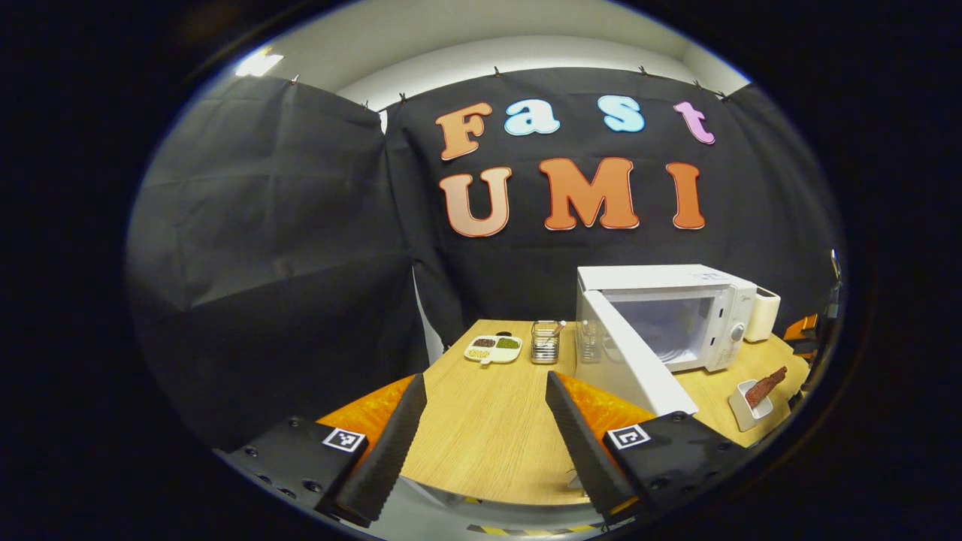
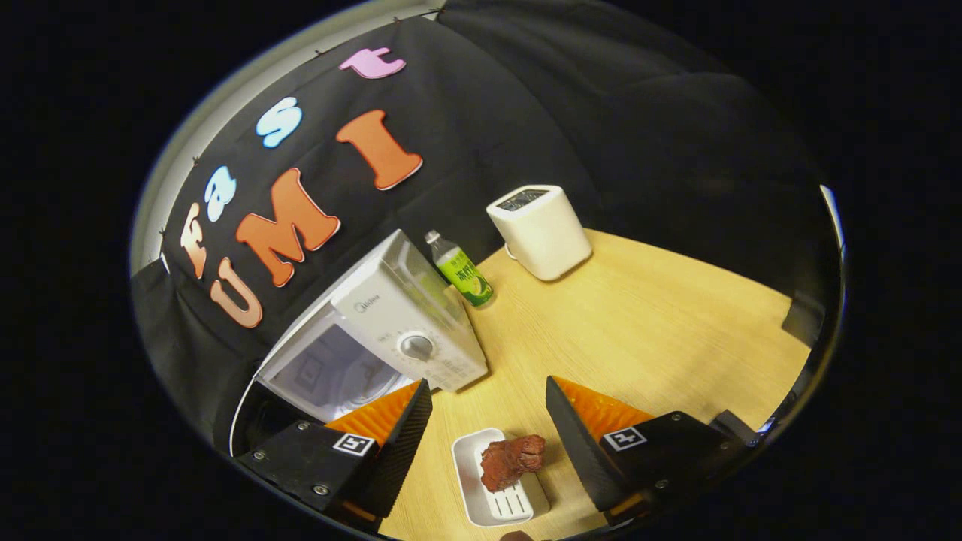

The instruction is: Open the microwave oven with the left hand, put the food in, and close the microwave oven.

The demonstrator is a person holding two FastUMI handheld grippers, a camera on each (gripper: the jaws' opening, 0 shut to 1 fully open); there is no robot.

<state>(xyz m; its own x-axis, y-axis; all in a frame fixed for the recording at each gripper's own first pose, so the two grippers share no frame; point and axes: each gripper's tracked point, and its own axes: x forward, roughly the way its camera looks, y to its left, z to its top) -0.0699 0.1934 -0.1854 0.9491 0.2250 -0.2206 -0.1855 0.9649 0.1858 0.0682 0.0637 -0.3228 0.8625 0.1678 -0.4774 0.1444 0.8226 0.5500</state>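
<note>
In the right gripper view, the right gripper (image 2: 487,428) hangs with its jaws spread wide and empty above the near edge of the pale wooden table (image 2: 646,323). Just below and between the fingers sits a small white rectangular dish (image 2: 488,503) carrying a reddish-brown chunk of meat (image 2: 511,460), the food to be loaded; nothing touches it yet. Beyond it stands the white microwave oven (image 2: 409,330) with its door already swung open, then a green-labelled plastic bottle (image 2: 462,272) and a white boxy toaster (image 2: 539,229) farther back.

In the left gripper view, the left gripper (image 1: 487,432) is also wide open and holds nothing, hovering over the near table edge (image 1: 481,443). The open white microwave door (image 1: 631,361) juts out just beyond its right finger. Farther off lie a cream divided tray of condiments (image 1: 492,349) and a wire utensil holder (image 1: 546,342).

Judging from this, opening is done and picking up the food comes next. The meat overhangs the dish rim, so a tilted or one-sided grip on the dish could roll it off. The projecting door sits between the dish and the cavity on one side; a careless swing could knock it, or clip the cavity's edge.
</note>
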